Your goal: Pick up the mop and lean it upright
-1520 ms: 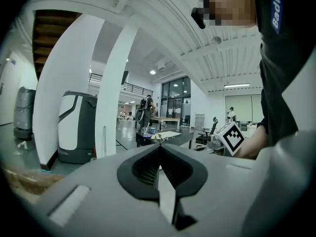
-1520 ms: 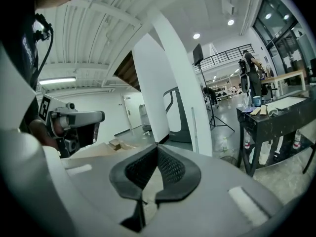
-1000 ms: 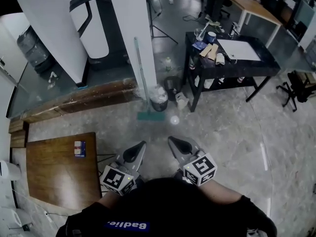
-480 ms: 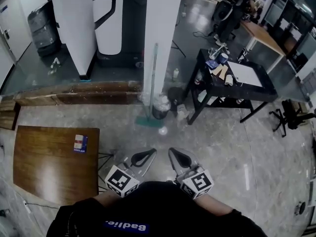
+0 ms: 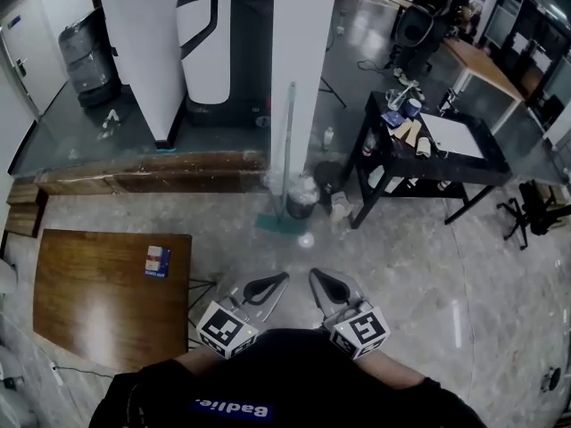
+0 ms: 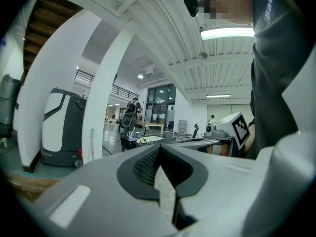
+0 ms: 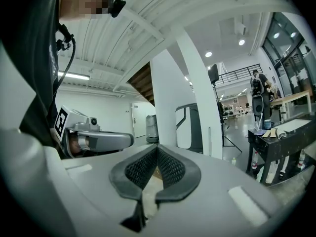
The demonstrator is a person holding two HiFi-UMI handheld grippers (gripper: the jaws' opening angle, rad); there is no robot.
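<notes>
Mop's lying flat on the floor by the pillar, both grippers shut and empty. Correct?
Not quite. The mop isn't lying flat: the head view shows it standing upright, handle leaning against the pillar, head on the floor. The rest holds: the left gripper and right gripper are both shut and empty.

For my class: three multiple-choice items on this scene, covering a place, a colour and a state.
1. Where is the mop? A lying flat; B upright against the white pillar; C hung on a hook.
2. What colour is the mop head? A red; B teal; C yellow.
3. How are the left tongs and right tongs? A both wide open; B one grips the mop; C both shut, empty.
Key: B, the handle stands along the pillar. B, a teal pad at the handle's foot. C, the jaws meet with nothing between.
</notes>
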